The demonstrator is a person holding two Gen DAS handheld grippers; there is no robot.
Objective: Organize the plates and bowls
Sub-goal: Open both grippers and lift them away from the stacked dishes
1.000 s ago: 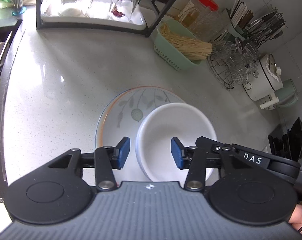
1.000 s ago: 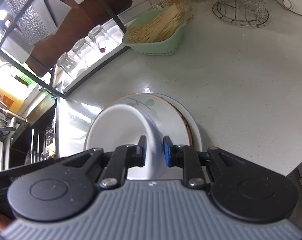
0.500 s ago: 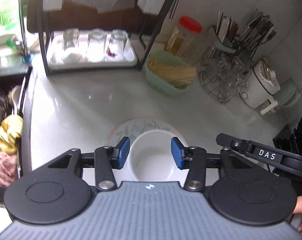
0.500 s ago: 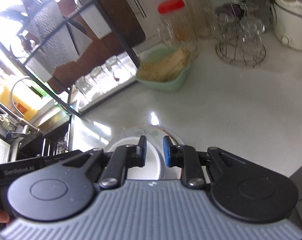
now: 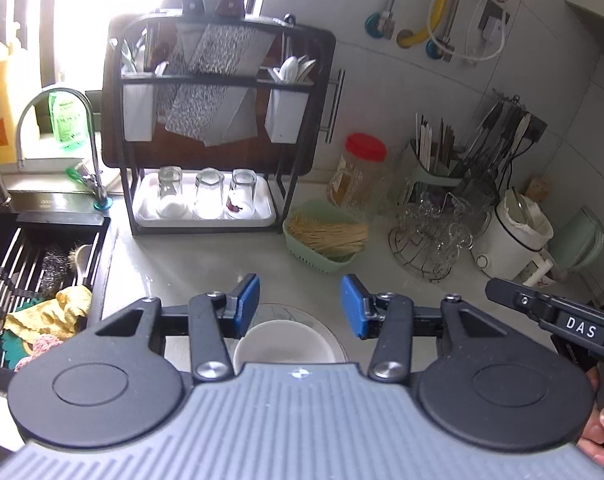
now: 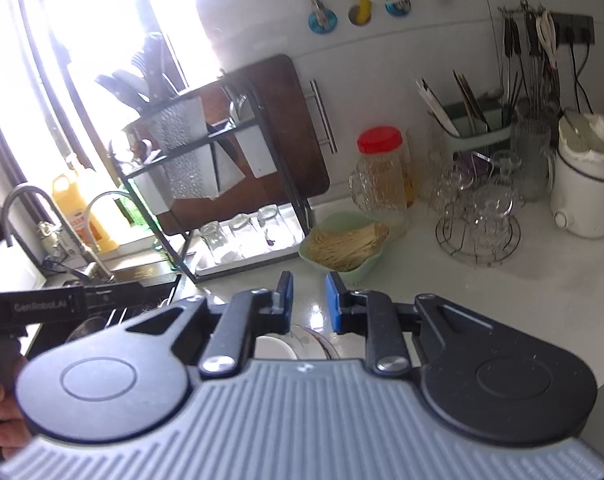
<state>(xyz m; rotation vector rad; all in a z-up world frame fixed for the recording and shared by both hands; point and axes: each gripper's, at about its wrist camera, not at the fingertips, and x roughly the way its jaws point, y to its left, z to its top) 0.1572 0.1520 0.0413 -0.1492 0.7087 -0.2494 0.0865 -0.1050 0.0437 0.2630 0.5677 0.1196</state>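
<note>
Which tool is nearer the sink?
Left. The left tool is beside the sink; the right tool is beyond it, farther along the counter.

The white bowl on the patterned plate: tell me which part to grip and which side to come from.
Grip the white bowl by its thin rim, coming from above with one pad inside and one outside. It sits upright and open on the patterned plate, and its round wall is probably too wide to span. The left tongs hang open above it, so the near rim looks easiest.
</note>
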